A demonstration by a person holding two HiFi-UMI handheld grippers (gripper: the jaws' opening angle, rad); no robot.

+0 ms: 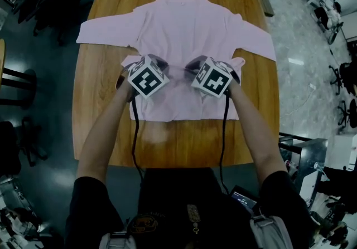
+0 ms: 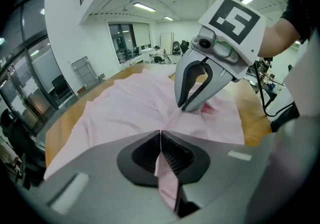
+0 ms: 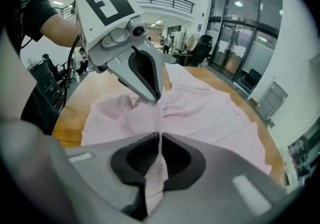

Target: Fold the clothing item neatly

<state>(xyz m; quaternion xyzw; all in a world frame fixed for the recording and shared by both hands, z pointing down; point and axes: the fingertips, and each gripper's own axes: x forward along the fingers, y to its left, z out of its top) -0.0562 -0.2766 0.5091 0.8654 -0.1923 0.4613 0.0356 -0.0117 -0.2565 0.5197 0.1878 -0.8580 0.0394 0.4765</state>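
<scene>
Shirt (image 1: 184, 30) pinched mid-body by both tongs.
L gripper (image 2: 161, 134) & R gripper (image 3: 159, 137) side by side, each clamped on a raised fabric fold; rest lies flat on table (image 1: 97, 131).

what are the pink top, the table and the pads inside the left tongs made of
The pink top: soft thin cloth, probably cotton knit, matte; it creases and drapes. The table: wood or wood veneer, smooth with slight sheen; grain streaks show. The pads of the left tongs: dark ribbed rubber or plastic, matte; can't tell which.
</scene>
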